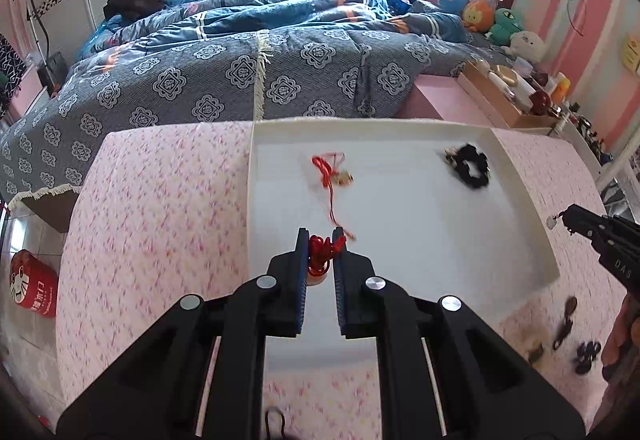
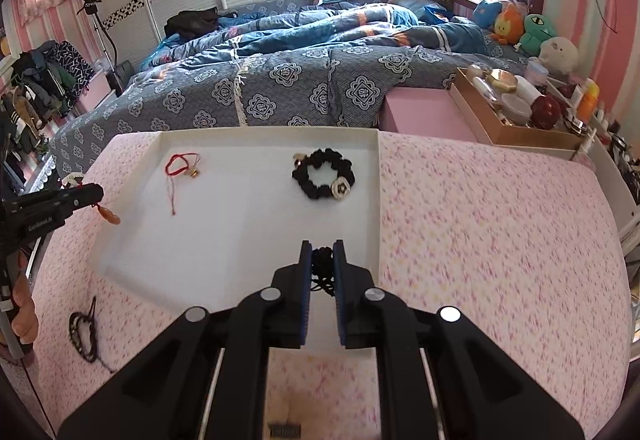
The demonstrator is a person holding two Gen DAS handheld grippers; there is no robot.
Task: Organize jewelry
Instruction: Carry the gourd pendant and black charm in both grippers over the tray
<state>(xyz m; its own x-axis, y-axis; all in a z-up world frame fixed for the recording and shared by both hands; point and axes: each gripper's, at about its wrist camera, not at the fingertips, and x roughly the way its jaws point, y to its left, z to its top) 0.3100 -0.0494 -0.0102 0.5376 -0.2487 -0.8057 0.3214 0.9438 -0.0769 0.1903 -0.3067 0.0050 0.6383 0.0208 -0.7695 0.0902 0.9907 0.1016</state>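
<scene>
A white tray (image 1: 520, 176) lies on a pink patterned table and also shows in the right wrist view (image 2: 376, 200). In it lie a red cord bracelet (image 1: 330, 172) with a gold charm and a black beaded bracelet (image 1: 470, 164); both show in the right wrist view, red (image 2: 176, 168) and black (image 2: 324, 180). My left gripper (image 1: 321, 240) is shut on a red cord necklace (image 1: 322, 256) with an orange pendant, above the tray's near left part. My right gripper (image 2: 322, 252) is shut on a black cord piece (image 2: 323, 268) over the tray's near right edge.
Loose dark pieces (image 1: 568, 328) lie on the table right of the tray. A dark bead bracelet (image 2: 84, 336) lies on the table left of the tray. A cardboard box of bottles (image 2: 516, 108) stands at the back right. A bed (image 2: 280, 80) is behind the table.
</scene>
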